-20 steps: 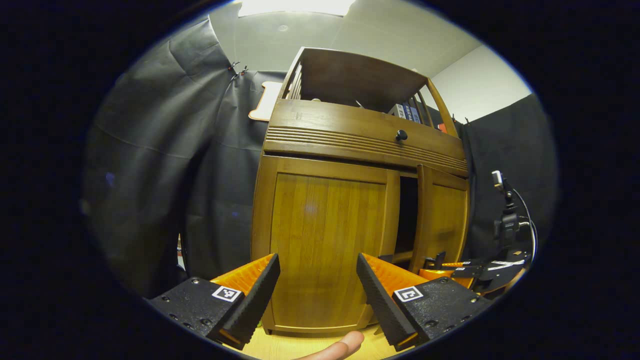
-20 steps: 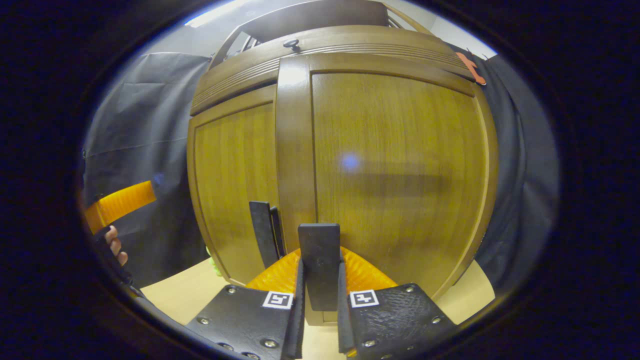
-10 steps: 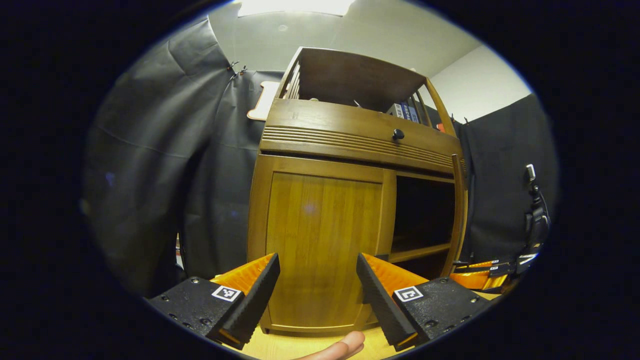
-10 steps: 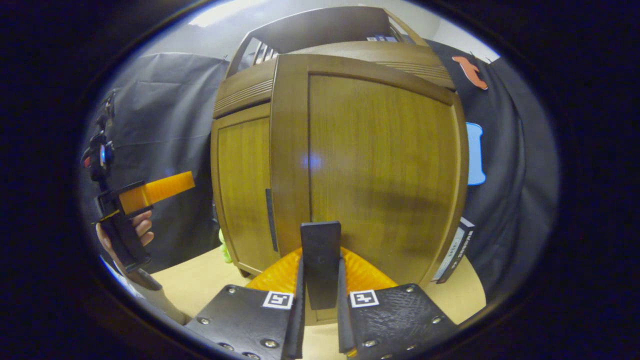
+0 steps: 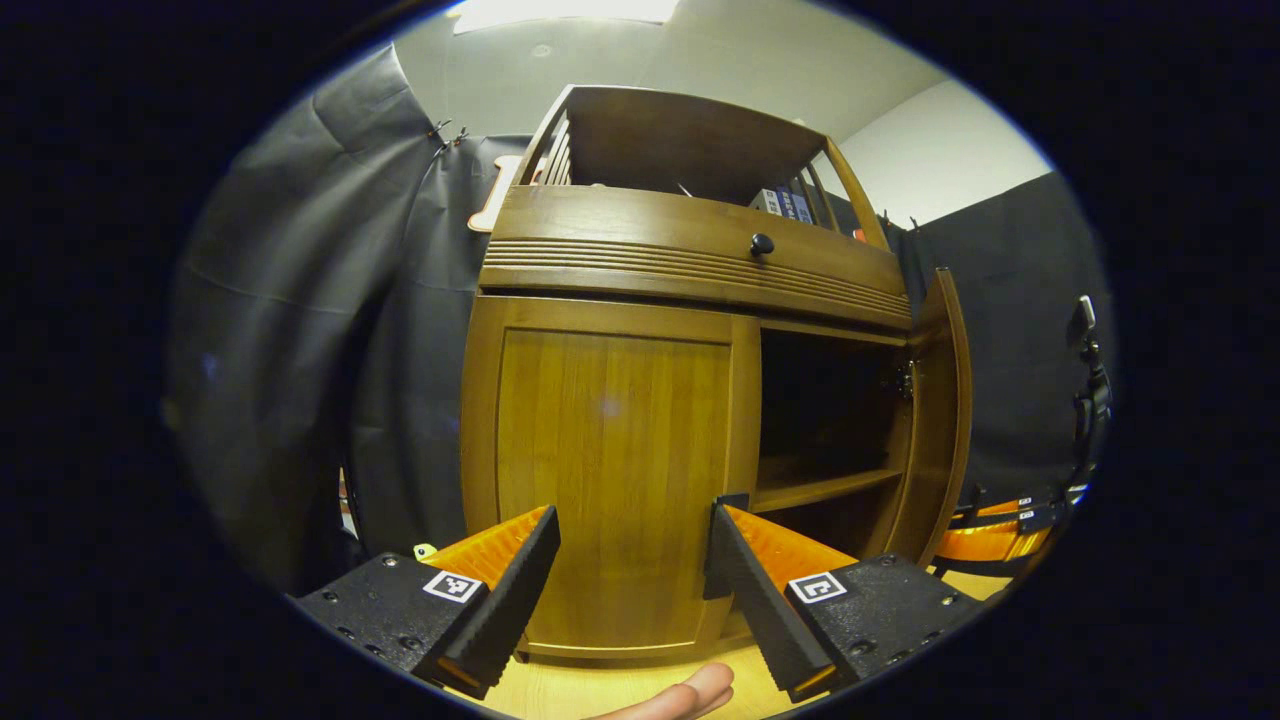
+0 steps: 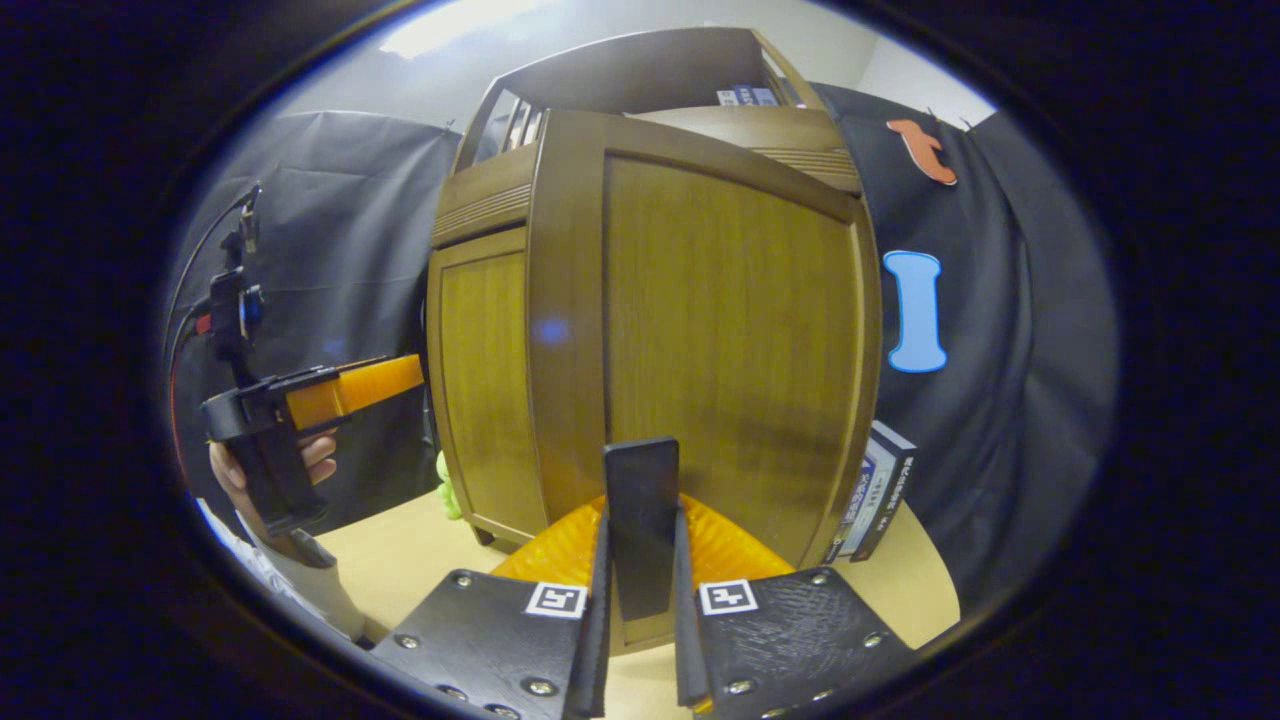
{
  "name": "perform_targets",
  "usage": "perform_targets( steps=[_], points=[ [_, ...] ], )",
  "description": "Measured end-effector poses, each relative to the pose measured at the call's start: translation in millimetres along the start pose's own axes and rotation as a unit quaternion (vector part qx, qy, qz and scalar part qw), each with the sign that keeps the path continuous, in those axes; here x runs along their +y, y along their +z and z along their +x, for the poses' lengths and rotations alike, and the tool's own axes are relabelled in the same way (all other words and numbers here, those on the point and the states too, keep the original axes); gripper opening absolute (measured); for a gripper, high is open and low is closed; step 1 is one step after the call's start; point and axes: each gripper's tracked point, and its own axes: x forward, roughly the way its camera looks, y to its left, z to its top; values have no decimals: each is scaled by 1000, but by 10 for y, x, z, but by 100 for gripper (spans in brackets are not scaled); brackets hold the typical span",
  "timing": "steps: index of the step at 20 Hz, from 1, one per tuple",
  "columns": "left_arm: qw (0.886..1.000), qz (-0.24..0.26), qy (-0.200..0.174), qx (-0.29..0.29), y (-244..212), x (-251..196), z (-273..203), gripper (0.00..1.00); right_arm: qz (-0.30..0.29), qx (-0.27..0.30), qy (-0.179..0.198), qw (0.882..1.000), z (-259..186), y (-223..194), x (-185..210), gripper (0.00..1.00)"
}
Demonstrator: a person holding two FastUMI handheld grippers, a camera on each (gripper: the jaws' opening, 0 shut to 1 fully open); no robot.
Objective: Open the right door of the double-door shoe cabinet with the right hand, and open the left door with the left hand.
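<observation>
Now, in the left gripper view, the left gripper (image 5: 630, 570) hangs with its fingers spread wide and nothing between them, facing the closed left door (image 5: 610, 470) of the brown wooden double-door shoe cabinet (image 5: 690, 255) standing on the pale wooden floor (image 5: 600, 692). A dark vertical handle (image 5: 722, 545) sits by that door's inner edge, just beside one finger. Further right, the right door (image 5: 940, 410) stands swung out, a shelf (image 5: 815, 490) visible in the dark inside. Over in the right gripper view, the right gripper (image 6: 640, 590) is clamped on the flat dark handle (image 6: 641, 535) of the right door, both fingers pressing it.
</observation>
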Motion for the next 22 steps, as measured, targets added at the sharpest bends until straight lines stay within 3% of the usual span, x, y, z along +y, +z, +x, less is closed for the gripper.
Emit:
perform_targets(
  steps=[1,3,5,6,11,12,13,14,16,19,20,22],
  points=[
    [1000,3,-1,0,-20,-18,1,95,2,-2,-3,1000,6,11,-8,27],
    [1000,6,-3,2,-39,-55,-2,92,6,-3,-12,1000,0,19,-30,27],
    [1000,9,-5,2,-45,-83,-4,95,7,-5,-25,1000,0,16,-73,27],
    [1000,11,-3,2,-42,-88,-1,95,9,-5,-31,999,-7,14,-93,20],
    [1000,14,-2,5,-82,-110,19,95,1,-7,-72,997,-66,55,-253,20],
    [1000,15,0,7,-89,-111,29,92,-1,-10,-86,996,-111,84,-335,19],
    [1000,17,2,10,-113,-103,34,95,4,-8,-99,995,-199,85,-420,19],
    [1000,18,5,11,-124,-94,46,92,9,-9,-111,994,-274,58,-513,12],
    [1000,19,9,14,-144,-102,57,95,3,-9,-138,990,-397,44,-703,11],
    [1000,21,7,17,-177,-140,85,95,-5,-10,-208,978,-715,214,-1141,11],
    [1000,23,7,18,-187,-152,100,92,-1,-15,-219,976,-719,129,-1279,1],
    [999,22,11,22,-226,-153,129,96,20,-20,-211,977,-830,123,-1403,0]
  ],
)
